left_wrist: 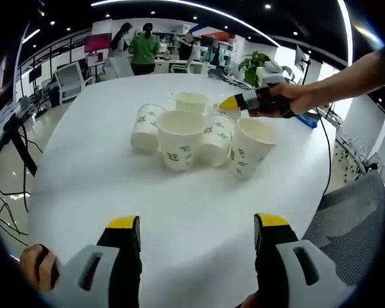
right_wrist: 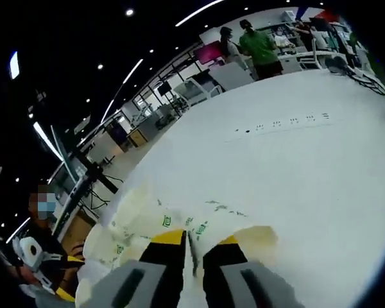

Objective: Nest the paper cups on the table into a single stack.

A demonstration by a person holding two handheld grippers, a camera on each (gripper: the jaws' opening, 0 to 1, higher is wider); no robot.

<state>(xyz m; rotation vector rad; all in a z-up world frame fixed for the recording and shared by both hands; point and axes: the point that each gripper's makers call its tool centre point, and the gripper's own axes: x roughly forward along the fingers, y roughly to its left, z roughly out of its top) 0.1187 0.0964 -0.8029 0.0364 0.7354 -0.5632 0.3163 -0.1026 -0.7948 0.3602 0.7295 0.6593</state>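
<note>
Several white paper cups with green print stand bunched together on the white table (left_wrist: 83, 192). One cup (left_wrist: 179, 138) is at the front, a leaning cup (left_wrist: 145, 127) is on the left, and another cup (left_wrist: 251, 144) is on the right. My left gripper (left_wrist: 197, 224) hangs open over the near table, well short of the cups, with nothing between its jaws. My right gripper (left_wrist: 234, 102) comes in from the right at the back of the bunch. In the right gripper view the right gripper (right_wrist: 192, 242) is shut on a thin cup wall (right_wrist: 208, 215), with other cups (right_wrist: 125, 224) crowded against it.
A grey mesh chair (left_wrist: 353, 218) stands by the table's right edge, and a black cable (left_wrist: 327, 160) runs off that side. Office chairs (left_wrist: 69, 80), people (left_wrist: 144, 48) and a plant (left_wrist: 253, 64) stand beyond the far edge. A black tripod (left_wrist: 19, 138) stands to the left.
</note>
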